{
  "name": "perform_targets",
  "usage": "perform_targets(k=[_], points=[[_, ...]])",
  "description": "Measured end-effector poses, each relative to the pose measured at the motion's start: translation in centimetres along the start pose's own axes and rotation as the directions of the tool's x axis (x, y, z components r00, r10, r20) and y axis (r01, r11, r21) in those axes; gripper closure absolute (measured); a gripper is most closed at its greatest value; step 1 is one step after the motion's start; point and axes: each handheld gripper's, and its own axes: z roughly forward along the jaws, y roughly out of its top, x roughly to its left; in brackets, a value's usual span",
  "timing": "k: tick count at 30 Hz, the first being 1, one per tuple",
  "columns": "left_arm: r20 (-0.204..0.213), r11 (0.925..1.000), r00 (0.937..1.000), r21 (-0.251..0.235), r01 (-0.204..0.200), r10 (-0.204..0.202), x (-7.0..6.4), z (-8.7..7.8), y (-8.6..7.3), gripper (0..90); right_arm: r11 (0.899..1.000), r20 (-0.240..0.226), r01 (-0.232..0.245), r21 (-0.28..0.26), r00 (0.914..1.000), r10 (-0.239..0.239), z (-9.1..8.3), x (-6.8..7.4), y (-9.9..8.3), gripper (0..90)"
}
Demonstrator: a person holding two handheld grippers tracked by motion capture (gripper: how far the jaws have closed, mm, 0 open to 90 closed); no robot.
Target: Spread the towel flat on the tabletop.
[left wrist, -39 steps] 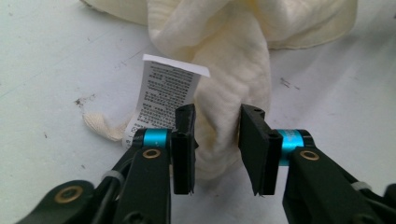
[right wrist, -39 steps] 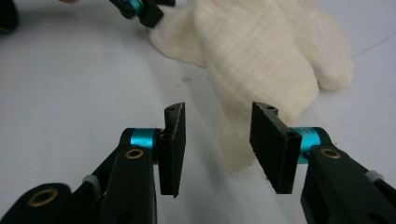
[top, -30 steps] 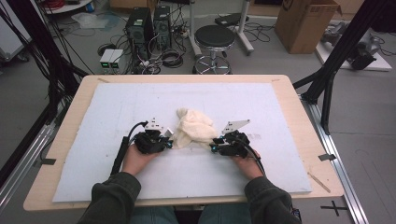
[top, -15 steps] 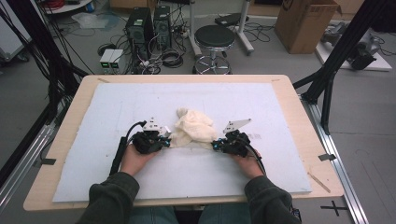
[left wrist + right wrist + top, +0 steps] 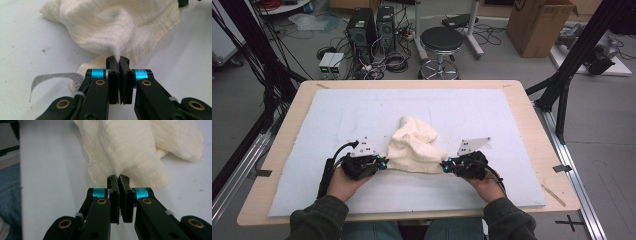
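In the high view, a cream cloth point(image 5: 414, 145) lies bunched near the middle of the white mat point(image 5: 337, 115), a little toward the near edge. The left gripper point(image 5: 382, 163) has its near-left corner and the right gripper point(image 5: 445, 165) its near-right corner, so the near hem runs between them while the rest heaps up on the far side. Holding two corners apart like this looks like a way to pull the cloth flat.

In the left gripper view, the jaws are pressed together on a pinched peak of the cloth point(image 5: 117, 27), lifted slightly off the mat. A care label point(image 5: 57, 78) trails out at the left, which suggests this is a hemmed corner.

In the right gripper view, the jaws are likewise clamped tight on a fold of the cloth point(image 5: 130, 150), which rises away from them.
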Motion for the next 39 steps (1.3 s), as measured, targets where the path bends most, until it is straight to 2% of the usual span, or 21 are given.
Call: perform_targets(k=[1, 2, 6, 14, 15, 16, 17, 18, 19, 20, 23, 24, 25, 28, 31, 34, 35, 36, 39], points=[[0.0, 1.0, 1.0, 0.0, 0.0, 0.0, 0.0, 0.0, 0.0, 86.8, 1.0, -0.008, 0.005, -0.004, 1.0, -0.005, -0.1, 0.4, -0.1, 87.8], [0.002, 1.0, 1.0, 0.004, -0.009, 0.009, -0.3, -0.2, -0.2, 86.8, 1.0, -0.008, 0.005, -0.004, 1.0, -0.005, -0.1, 0.4, -0.1, 87.8], [0.01, 0.9999, 0.9999, 0.011, -0.012, 0.012, -2.0, -1.1, -1.3, 86.6, 1.0, -0.037, 0.022, 0.001, 0.9991, -0.022, -0.6, 2.1, -0.8, 87.7], [0.037, 0.9998, 0.9991, 0.004, -0.021, 0.021, -3.6, -2.7, -2.5, 85.9, 0.999, -0.078, 0.032, 0.011, 0.9965, -0.032, -1.0, 4.2, -1.7, 87.2], [0.041, 0.9998, 0.9989, 0.001, -0.021, 0.021, -3.8, -2.9, -2.6, 85.4, 0.999, -0.094, 0.033, 0.014, 0.9951, -0.032, -0.9, 4.4, -1.9, 87.1], [0.048, 0.9997, 0.9985, 0.003, -0.026, 0.026, -4.0, -3.0, -2.7, 81.2, 0.999, -0.098, 0.039, 0.018, 0.9945, -0.037, -0.8, 4.8, -2.0, 85.8], [0.06, 0.9996, 0.9979, 0.001, -0.027, 0.026, -4.1, -3.2, -2.7, 81.2, 0.999, -0.098, 0.039, 0.018, 0.9945, -0.037, -0.8, 4.8, -2.0, 85.8], [0.071, 0.9997, 0.9972, -0.005, -0.022, 0.022, -4.2, -3.3, -2.8, 66.3, 0.999, -0.114, 0.037, 0.017, 0.9929, -0.035, -0.8, 5.0, -2.0, 79.2], [0.08, 0.9998, 0.9966, -0.01, -0.018, 0.019, -4.2, -3.3, -2.8, 66.3, 0.999, -0.114, 0.037, 0.017, 0.9929, -0.035, -0.8, 5.0, -2.0, 79.2], [0.087, 0.9999, 0.9961, -0.01, -0.013, 0.014, -4.2, -3.4, -2.7, 55.4, 1.0, -0.124, 0.029, 0.006, 0.9919, -0.028, -0.8, 5.1, -1.9, 74.5], [0.096, 0.9997, 0.9954, -0.026, 0.006, -0.003, -3.6, -3.6, -2.6, 50.5, 1.0, -0.124, 0.023, -0.009, 0.992, -0.024, -1.0, 5.1, -1.7, 70.0], [0.089, 0.9989, 0.9958, -0.039, 0.026, -0.022, -3.1, -3.6, -2.5, 48.2, 0.999, -0.116, 0.023, -0.034, 0.9929, -0.026, -1.3, 5.0, -1.5, 67.6], [0.089, 0.9989, 0.9958, -0.039, 0.026, -0.022, -3.1, -3.6, -2.5, 48.1, 0.999, -0.107, 0.017, -0.043, 0.994, -0.022, -1.6, 4.8, -1.3, 66.8], [0.066, 0.9973, 0.9968, -0.055, 0.049, -0.045, -1.9, -3.2, -2.3, 48.1, 0.999, -0.085, 0.012, -0.053, 0.9963, -0.016, -1.8, 4.2, -0.8, 65.7], [0.044, 0.9926, 0.995, -0.078, 0.093, -0.09, -0.4, -2.3, -1.7, 49.4, 0.998, -0.02, 0.013, -0.063, 0.9997, -0.014, -1.6, 2.1, 1.0, 65.5], [0.023, 0.9906, 0.9948, -0.092, 0.101, -0.099, 0.0, -1.8, -1.3, 49.7, 0.997, 0.008, -0.02, -0.072, 0.9997, 0.021, -0.7, 0.1, 2.3, 64.9], [0.013, 0.9905, 0.9953, -0.097, 0.097, -0.096, 0.2, -1.5, -1.1, 49.7, 0.997, 0.008, -0.02, -0.072, 0.9997, 0.021, -0.7, 0.1, 2.3, 64.9], [-0.003, 0.9917, 0.9963, -0.096, 0.086, -0.086, 0.4, -0.8, -0.8, 49.7, 0.997, 0.023, -0.037, -0.062, 0.999, 0.039, 0.3, -1.2, 3.0, 64.2], [-0.022, 0.9934, 0.9969, -0.089, 0.073, -0.075, 0.6, -0.2, -0.5, 50.0, 0.997, 0.038, -0.064, -0.047, 0.9971, 0.065, 1.9, -2.8, 3.7, 62.9]])
